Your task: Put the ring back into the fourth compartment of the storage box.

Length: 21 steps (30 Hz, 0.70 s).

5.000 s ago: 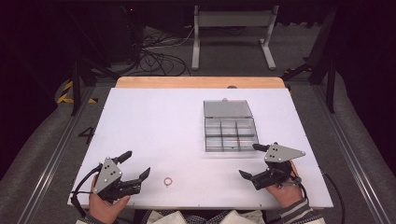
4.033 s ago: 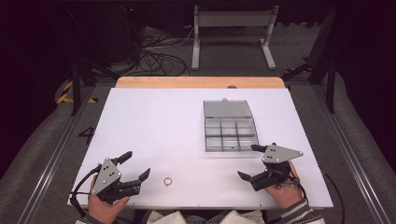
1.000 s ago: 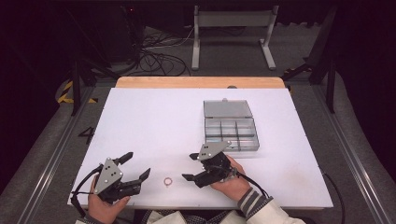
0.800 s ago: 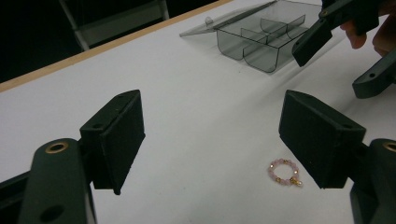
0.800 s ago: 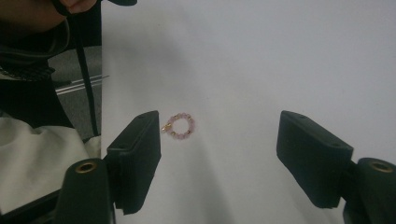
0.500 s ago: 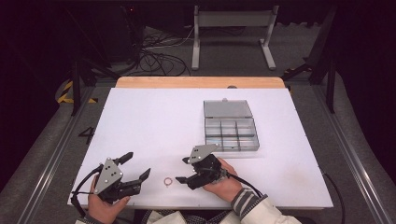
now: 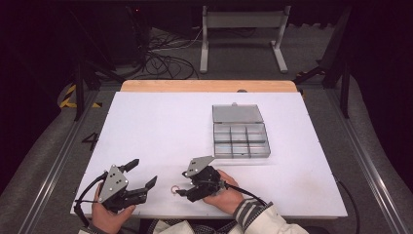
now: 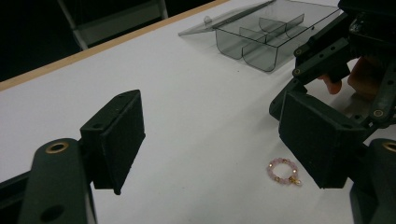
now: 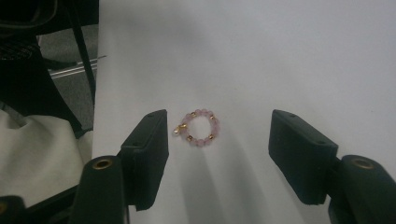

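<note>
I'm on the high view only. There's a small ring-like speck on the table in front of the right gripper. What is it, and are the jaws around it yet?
Observer: The right gripper view shows a beaded ring, pink beads with gold spacers and a small charm. It lies flat between the open jaws of the right gripper, nearer one of them.
Operator: Touching either jaw?
Observer: No, apart from both.
Operator: And the left gripper?
Observer: The left gripper is open; in its view the ring lies beside one jaw.

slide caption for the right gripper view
Open right gripper lined up on a pink beaded ring lying on the white table.
</note>
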Tool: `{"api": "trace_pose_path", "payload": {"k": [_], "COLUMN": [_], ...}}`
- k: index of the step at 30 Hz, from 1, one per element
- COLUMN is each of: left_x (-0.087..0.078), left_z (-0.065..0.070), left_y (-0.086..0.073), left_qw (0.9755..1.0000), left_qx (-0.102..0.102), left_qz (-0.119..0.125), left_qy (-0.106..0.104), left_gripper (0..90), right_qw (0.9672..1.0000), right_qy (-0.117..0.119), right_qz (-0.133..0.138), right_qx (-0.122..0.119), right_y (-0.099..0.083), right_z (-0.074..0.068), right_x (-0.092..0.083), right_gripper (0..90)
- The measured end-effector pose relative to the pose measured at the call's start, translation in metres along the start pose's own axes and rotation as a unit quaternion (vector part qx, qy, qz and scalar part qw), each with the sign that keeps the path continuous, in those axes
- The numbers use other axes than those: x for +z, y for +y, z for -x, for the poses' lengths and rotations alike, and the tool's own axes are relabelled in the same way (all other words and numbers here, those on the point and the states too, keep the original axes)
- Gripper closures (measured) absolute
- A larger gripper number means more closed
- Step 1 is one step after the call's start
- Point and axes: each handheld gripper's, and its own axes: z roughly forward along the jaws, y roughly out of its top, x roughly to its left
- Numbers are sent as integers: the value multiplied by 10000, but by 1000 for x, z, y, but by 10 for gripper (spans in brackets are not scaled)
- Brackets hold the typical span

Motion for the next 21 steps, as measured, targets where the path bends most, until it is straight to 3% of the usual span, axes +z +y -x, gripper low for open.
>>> {"api": "trace_pose_path", "payload": {"k": [13,21], "left_x": [0,1], "left_z": [0,0], "left_y": [0,0], "left_qw": [10000,10000], "left_qx": [27,33], "left_qz": [-12,-14], "left_qy": [12,14], "left_gripper": [230,230], "right_qw": [10000,10000], "right_qy": [-31,-20], "right_qz": [59,-93], "right_qx": [53,25], "right_y": [2,3], "right_z": [2,0], "right_x": [6,13], "right_gripper": [573,679]}}
